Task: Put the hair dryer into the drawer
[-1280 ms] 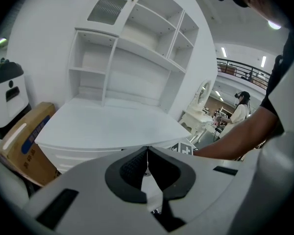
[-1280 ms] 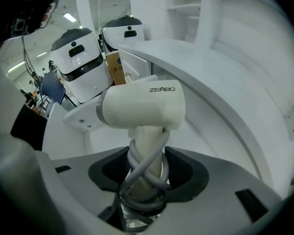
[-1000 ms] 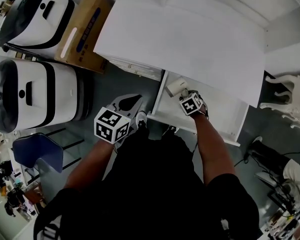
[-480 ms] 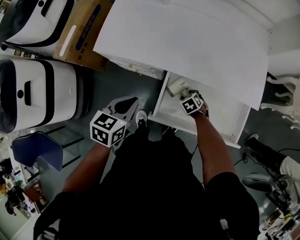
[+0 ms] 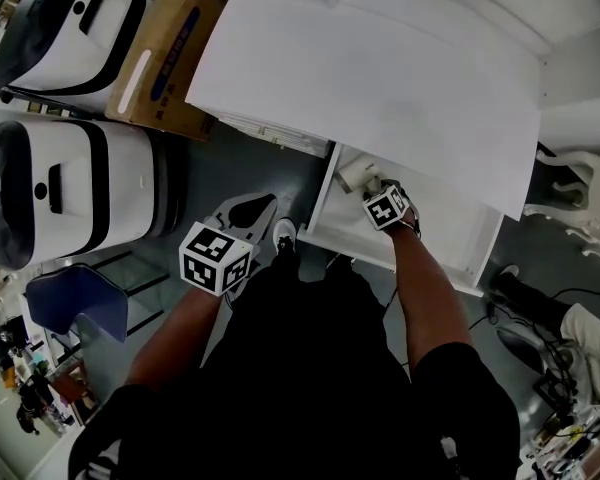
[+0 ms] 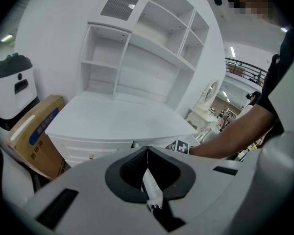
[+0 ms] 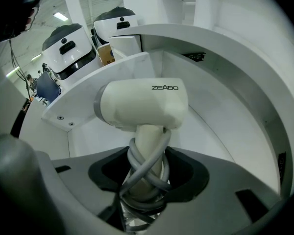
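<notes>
In the head view only the pale barrel of the hair dryer (image 5: pixel 353 175) shows, the rest hidden behind the right gripper (image 5: pixel 385 208) and its marker cube. The back of the open drawer (image 5: pixel 450 238) is cut off under the white desk (image 5: pixel 380 78). The right gripper view shows that gripper clenched on the dryer's handle, which is wound with a grey cord (image 7: pixel 148 169) that covers its lower end. The dryer is held over the drawer's inside, with "ZEABO" legible on the barrel. The left gripper (image 5: pixel 218 258) hangs clear of the desk, jaws pressed together on nothing. The blue print on the cardboard box (image 5: pixel 165 58) is too blurred to read.
</notes>
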Tool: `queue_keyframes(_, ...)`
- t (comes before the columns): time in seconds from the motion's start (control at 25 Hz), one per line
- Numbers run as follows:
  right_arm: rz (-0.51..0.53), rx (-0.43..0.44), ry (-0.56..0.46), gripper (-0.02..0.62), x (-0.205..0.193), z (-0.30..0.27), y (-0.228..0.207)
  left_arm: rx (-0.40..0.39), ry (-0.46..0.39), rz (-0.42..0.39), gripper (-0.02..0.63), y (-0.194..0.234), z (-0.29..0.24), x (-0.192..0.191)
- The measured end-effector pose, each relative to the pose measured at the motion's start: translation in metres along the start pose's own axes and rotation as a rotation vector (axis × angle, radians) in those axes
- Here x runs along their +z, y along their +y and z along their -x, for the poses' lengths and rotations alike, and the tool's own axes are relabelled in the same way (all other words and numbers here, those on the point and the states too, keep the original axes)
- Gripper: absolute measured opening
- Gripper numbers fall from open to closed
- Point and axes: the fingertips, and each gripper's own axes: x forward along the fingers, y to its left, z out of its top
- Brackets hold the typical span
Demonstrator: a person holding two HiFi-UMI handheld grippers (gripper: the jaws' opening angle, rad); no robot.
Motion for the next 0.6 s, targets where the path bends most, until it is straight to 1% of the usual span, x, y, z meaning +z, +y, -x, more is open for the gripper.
queue_keyframes(0.6,-0.008,0.016,0.012,0.225,-0.0034,-0.0060,-0.0006,0.004,-0.004,0.015,0.011,-0.0014,0.0031,-0.0051)
